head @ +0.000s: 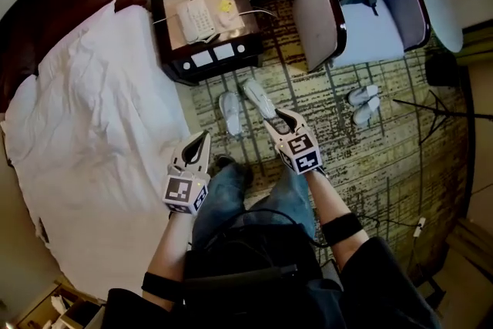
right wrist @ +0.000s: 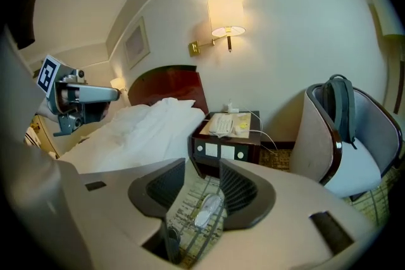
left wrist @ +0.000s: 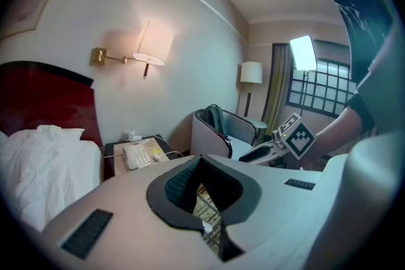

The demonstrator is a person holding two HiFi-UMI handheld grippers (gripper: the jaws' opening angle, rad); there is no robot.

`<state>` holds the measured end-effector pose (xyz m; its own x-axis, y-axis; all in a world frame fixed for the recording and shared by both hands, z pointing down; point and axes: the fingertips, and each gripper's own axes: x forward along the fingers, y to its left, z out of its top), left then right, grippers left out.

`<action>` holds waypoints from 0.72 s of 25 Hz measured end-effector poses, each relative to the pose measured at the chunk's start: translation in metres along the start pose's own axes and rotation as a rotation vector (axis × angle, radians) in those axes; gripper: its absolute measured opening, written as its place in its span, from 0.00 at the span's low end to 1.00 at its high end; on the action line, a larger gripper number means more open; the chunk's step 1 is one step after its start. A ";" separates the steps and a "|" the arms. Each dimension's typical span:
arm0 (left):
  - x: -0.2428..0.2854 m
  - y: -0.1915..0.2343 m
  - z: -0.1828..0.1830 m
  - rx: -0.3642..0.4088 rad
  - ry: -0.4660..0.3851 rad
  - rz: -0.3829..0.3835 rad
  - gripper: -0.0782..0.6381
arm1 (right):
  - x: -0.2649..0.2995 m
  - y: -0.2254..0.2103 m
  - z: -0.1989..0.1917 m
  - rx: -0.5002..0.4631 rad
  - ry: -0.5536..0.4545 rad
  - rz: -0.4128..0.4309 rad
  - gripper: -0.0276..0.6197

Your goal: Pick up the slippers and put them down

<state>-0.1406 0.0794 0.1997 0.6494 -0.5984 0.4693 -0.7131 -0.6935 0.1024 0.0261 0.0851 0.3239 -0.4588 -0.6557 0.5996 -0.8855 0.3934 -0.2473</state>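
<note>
Two white slippers lie on the patterned carpet in front of the nightstand, the left slipper [head: 229, 113] beside the right slipper [head: 259, 99]. My right gripper [head: 279, 116] hovers just short of the right slipper's near end, and its jaws stand apart with nothing between them. In the right gripper view that slipper [right wrist: 207, 210] shows on the floor through the gap of the right gripper [right wrist: 199, 199]. My left gripper [head: 202, 136] hangs above the person's knee, nearer than the left slipper, shut and empty. In the left gripper view, only carpet shows past the left gripper [left wrist: 209, 215].
A dark nightstand [head: 173, 50] with a white phone [head: 196, 18] stands behind the slippers. The white bed [head: 92, 127] fills the left. An armchair [head: 362, 42] with a backpack is at the right, a second pair of slippers [head: 362, 104] before it. Stand legs [head: 431, 108] cross the far right.
</note>
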 end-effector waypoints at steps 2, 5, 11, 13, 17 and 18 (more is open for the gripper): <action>0.014 0.000 -0.026 0.023 0.012 -0.025 0.11 | 0.016 -0.006 -0.026 0.023 0.041 -0.020 0.45; 0.040 0.000 -0.057 0.036 0.033 -0.047 0.11 | 0.048 -0.021 -0.065 0.040 0.105 -0.046 0.61; 0.093 -0.003 -0.122 0.031 0.075 -0.072 0.11 | 0.117 -0.059 -0.166 0.057 0.235 -0.095 0.77; 0.119 -0.002 -0.146 0.015 0.086 -0.069 0.11 | 0.145 -0.072 -0.201 0.061 0.272 -0.097 0.78; 0.183 0.002 -0.211 -0.008 0.100 -0.069 0.11 | 0.205 -0.105 -0.276 0.056 0.348 -0.111 0.85; 0.200 0.001 -0.233 0.001 0.107 -0.077 0.11 | 0.220 -0.112 -0.295 0.060 0.365 -0.110 0.85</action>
<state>-0.0733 0.0525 0.4976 0.6703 -0.4967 0.5513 -0.6616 -0.7366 0.1408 0.0466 0.0870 0.7084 -0.3139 -0.4150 0.8540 -0.9356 0.2882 -0.2038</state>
